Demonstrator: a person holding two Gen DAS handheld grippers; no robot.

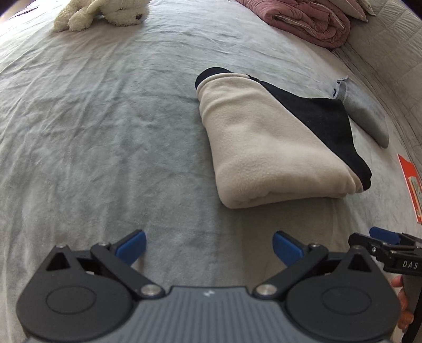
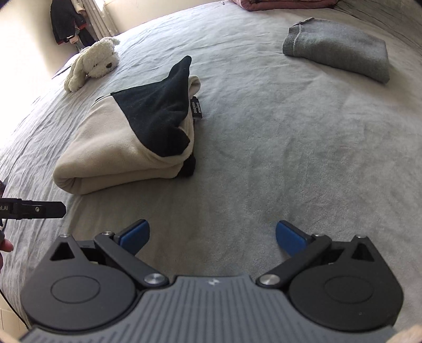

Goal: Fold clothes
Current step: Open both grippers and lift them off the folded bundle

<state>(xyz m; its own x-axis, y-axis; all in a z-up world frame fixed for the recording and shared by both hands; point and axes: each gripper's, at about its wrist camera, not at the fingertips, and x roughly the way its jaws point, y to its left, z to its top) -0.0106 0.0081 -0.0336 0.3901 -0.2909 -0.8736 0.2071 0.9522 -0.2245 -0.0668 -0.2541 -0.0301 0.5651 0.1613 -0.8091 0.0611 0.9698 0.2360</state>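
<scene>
Both tools spread wide, nothing between the blue pads. Left tool [image 1: 209, 246] and right tool [image 2: 211, 236] hover low over the grey bedspread [image 1: 105, 132], angled down, side by side near the bed's front edge.

Task item: cream-and-black fleece garment [image 1: 266, 142], folded into a thick bundle on the bedspread, just ahead of the tools and apart from them. A second folded piece, the grey knit sweater [image 2: 340, 52], sits farther back, well apart from the fleece.

Risks, as judged:
- The black flap stands up in a peak in the right wrist view. The fold looks loose; any nudge from a tool tip could let it flop open.
- Fleece is bulky and springy. A pinch on only the top layer would lift that layer and unroll the bundle.
- The bedspread is soft and wrinkled. A low pinch could catch bed fabric along with the garment.
- The 2 tools sit close together; a reach across could knock one against the other.

Hard to make out:
- The garment's label [image 2: 197, 107] is unreadable.
- Garment type unclear; sleeves and hem are buried in the fold.
- Only fingertips of the hands show at the frame edges.
- White plush dog [image 2: 92, 62] and pink quilt [image 1: 306, 19] are cut off by the frame in the left wrist view.
- An orange item [image 1: 410, 184] at the right edge is unidentifiable.
</scene>
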